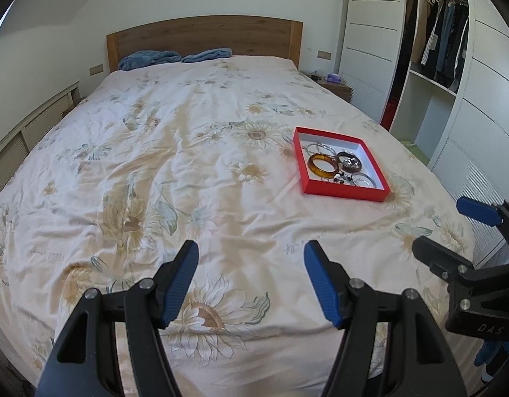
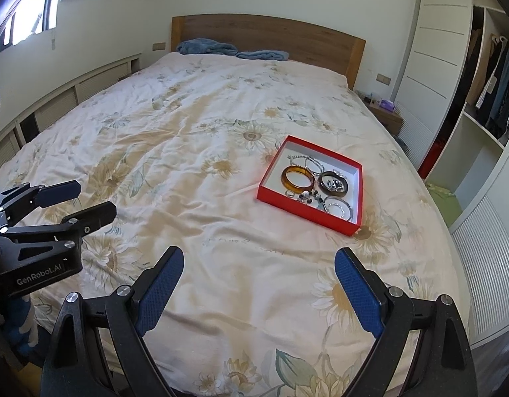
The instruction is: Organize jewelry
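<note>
A shallow red box (image 1: 345,194) (image 2: 305,214) with a white inside lies on the bed's right half. In it are an amber bangle (image 1: 322,165) (image 2: 298,179), a dark bangle (image 1: 349,161) (image 2: 333,184), a silver bangle (image 1: 364,181) (image 2: 338,207), bead chains (image 1: 317,147) (image 2: 305,161) and small pieces. My left gripper (image 1: 251,251) is open over the quilt near the foot, well short of the box. My right gripper (image 2: 259,258) is open too, empty, nearer the box. Each gripper shows in the other's view: the right gripper (image 1: 449,225), the left gripper (image 2: 89,198).
A flowered quilt (image 1: 175,152) (image 2: 188,139) covers the bed, with blue towels (image 1: 170,55) (image 2: 231,49) by the wooden headboard. A white wardrobe (image 1: 452,76) (image 2: 479,99) with hanging clothes stands close on the right. A bedside table (image 1: 333,82) (image 2: 385,112) sits beside it.
</note>
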`<state>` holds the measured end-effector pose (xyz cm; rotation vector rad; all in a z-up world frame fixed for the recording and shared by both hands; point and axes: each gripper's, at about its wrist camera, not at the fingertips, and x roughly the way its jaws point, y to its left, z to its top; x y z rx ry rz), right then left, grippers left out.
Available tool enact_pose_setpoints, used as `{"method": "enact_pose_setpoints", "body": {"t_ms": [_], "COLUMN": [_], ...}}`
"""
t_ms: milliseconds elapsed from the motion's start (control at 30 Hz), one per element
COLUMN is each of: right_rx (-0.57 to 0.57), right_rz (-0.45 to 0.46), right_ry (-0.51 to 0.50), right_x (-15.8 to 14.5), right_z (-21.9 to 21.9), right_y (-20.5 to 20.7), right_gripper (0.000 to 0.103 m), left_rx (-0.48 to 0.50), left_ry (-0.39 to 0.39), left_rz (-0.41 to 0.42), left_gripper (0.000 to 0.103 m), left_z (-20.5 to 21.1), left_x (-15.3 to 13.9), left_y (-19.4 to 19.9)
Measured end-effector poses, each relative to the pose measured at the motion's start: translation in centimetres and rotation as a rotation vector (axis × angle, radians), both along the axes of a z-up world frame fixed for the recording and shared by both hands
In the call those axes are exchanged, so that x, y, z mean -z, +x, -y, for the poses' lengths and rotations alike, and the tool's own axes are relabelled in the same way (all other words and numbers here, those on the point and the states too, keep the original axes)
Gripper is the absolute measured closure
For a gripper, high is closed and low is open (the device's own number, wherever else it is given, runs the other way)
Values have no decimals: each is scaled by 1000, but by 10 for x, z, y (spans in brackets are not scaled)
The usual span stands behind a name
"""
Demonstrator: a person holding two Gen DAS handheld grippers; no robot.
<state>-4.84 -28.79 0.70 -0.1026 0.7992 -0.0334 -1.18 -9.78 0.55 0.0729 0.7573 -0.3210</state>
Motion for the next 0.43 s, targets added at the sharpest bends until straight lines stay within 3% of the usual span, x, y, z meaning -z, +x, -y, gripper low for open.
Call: {"method": "enact_pose_setpoints", "body": {"t_ms": [433], "right_rx": [6], "right_rz": [-3], "right_ry": [-4], "right_x": [0], "right_z": [-4], "right_y": [-7], "right_gripper": [11], "left_rx": [-15], "left_ry": [-6], "left_rz": [17], "left_gripper": [39], "left_z": [-7], "left_x": [-6], "left_y": [-6]}}
